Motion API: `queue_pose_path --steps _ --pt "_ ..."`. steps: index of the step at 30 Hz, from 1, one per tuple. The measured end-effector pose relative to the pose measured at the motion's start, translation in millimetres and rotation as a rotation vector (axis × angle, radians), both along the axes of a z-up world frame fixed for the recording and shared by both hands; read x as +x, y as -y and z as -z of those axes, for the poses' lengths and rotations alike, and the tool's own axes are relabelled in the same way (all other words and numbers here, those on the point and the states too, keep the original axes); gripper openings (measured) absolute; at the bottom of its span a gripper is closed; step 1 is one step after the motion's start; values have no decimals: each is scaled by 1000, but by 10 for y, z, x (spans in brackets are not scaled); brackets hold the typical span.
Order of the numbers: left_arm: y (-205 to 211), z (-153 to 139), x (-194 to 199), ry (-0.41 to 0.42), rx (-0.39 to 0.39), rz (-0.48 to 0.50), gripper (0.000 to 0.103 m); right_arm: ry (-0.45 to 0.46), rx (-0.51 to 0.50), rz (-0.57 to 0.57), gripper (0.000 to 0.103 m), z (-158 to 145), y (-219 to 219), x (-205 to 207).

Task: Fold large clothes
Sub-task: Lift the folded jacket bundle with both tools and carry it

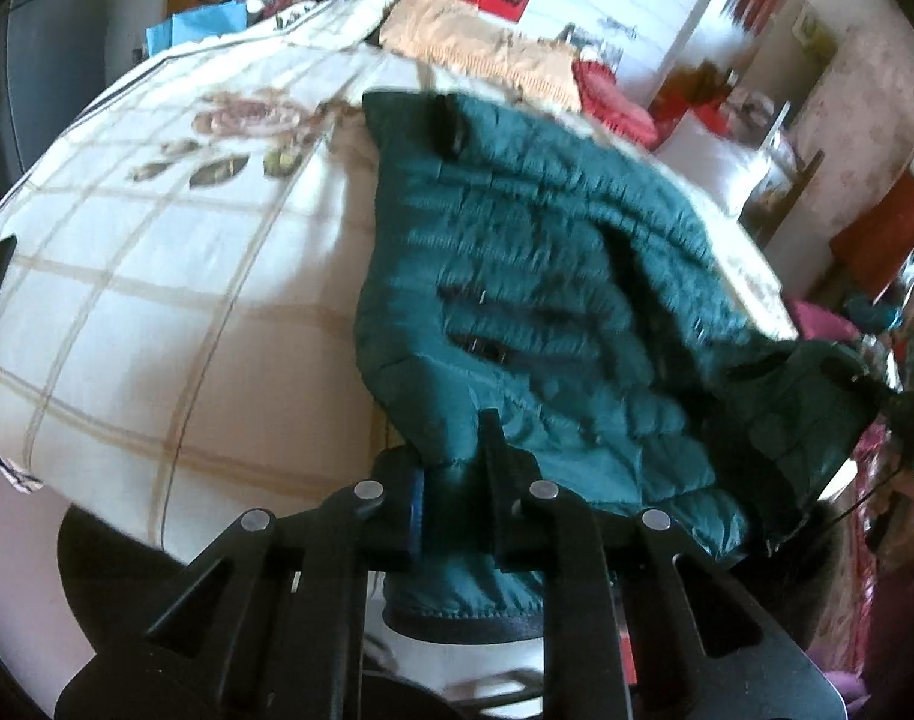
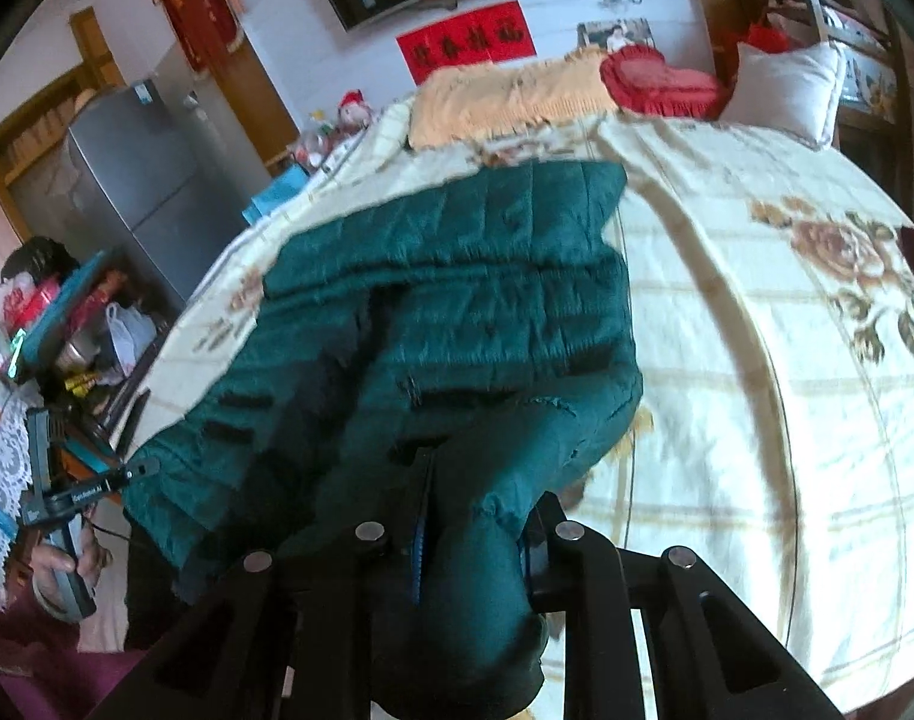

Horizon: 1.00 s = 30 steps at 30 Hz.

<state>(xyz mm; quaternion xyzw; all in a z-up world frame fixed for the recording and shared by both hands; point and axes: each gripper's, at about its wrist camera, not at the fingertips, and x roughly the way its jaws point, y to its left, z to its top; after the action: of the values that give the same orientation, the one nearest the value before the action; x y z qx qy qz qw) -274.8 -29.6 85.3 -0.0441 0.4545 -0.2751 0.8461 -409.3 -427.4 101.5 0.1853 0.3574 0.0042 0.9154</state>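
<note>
A dark green quilted jacket (image 1: pixel 553 276) lies on the floral bedspread (image 1: pixel 156 252). The left gripper (image 1: pixel 457 516) is clamped on its hem at six o'clock; the right gripper (image 2: pixel 475 546) pinches another bunched edge. At twelve o'clock lie a tan fringed blanket (image 2: pixel 505 96) and a red cushion (image 2: pixel 661 84) (well apart from the jacket).

Bright daylight, motion blur, fisheye warp

A dark teal quilted puffer jacket (image 1: pixel 535 276) sprawls across the cream bedspread (image 1: pixel 156 276), rumpled and partly doubled over itself; horizontal stitched channels ridge its shiny fabric; its far edge lies flat on the bed; its near hem is bunched and raised off the bed's near edge.
</note>
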Motion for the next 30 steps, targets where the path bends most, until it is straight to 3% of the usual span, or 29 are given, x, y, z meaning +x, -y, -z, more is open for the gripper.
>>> queue_pose_path --steps 6,16,30 --pt "75 -322 261 52 -67 -15 14 59 -11 26 20 -221 83 177" --pt "318 -598 811 123 -93 -57 14 92 -19 95 20 -446 293 674" --pt "691 -633 1743 132 -84 -154 14 53 -82 165 19 -556 562 1584"
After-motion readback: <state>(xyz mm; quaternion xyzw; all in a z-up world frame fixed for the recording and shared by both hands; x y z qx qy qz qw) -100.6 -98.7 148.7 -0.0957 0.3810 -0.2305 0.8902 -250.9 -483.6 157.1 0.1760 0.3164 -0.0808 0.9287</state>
